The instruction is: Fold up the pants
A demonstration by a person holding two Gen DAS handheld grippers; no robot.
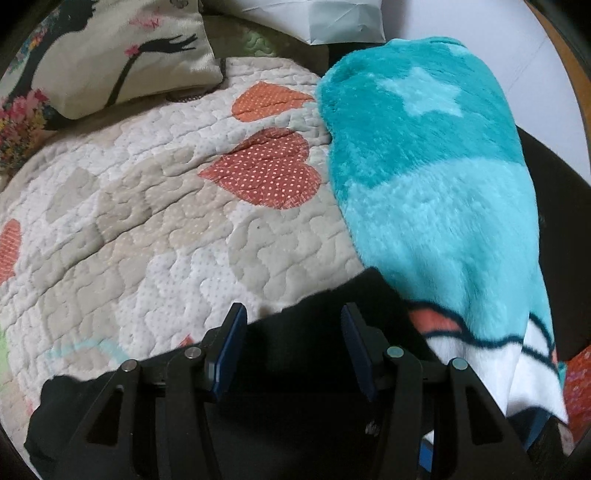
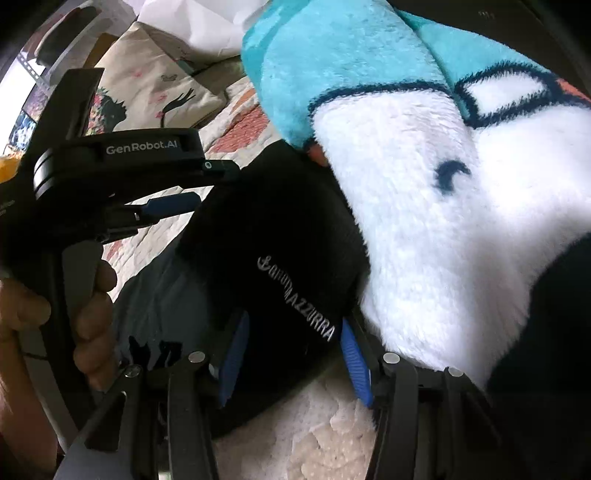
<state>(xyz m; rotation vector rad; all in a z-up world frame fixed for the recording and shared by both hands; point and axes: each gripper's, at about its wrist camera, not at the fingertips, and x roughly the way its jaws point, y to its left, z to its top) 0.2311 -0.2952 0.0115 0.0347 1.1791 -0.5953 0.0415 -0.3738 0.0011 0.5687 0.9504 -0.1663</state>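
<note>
Left wrist view: left gripper (image 1: 293, 347) spread wide, black pants (image 1: 314, 332) edge between its fingers, ungripped, likely lining up for grasp. Pants lie on quilted bed (image 1: 129, 221), partly under teal blanket (image 1: 436, 192). Right gripper (image 2: 291, 356) straddles pants waistband, not clamped. Count: one pants, one blanket, one pillow (image 1: 122, 55), two grippers.

A: What covers the bed?
B: A cream quilt (image 1: 122, 206) stitched with orange hearts (image 1: 264, 170).
A: And beyond the quilt?
B: A printed cushion (image 1: 122, 55) with a dark figure lies at its far left; a white sheet (image 1: 332, 18) sits behind. A fluffy turquoise blanket (image 1: 436, 166) with a pale star drapes along the quilt's right edge.
</note>
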